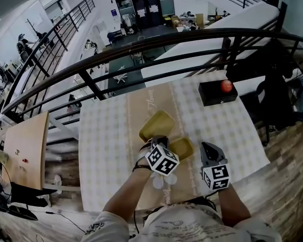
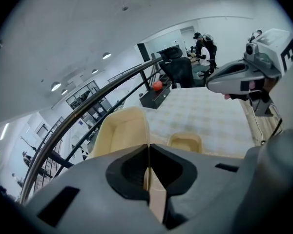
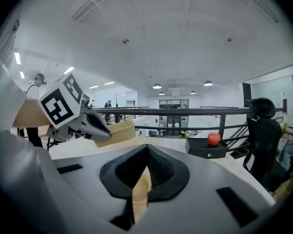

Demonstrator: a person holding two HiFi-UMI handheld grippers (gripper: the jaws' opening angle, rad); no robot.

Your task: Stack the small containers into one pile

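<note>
The cursive writing on the tan runner is showing too small to read, and the marker cubes on your tools are carrying only black-and-white squares. You are reaching your left forearm in from the near edge toward the middle of the tabletop. Your left tongs are pinching shut on the near rim of the large yellow container. That container is facing open side up over the runner, its long axis running from near-left to far-right. You are holding your right tongs off to the right, tips pointing far, jaws pressed together with nothing between them. The small yellow container is lying open side up on the runner between the two tongs, just right of the left one. At the far right, a black box is carrying a red ball.
</note>
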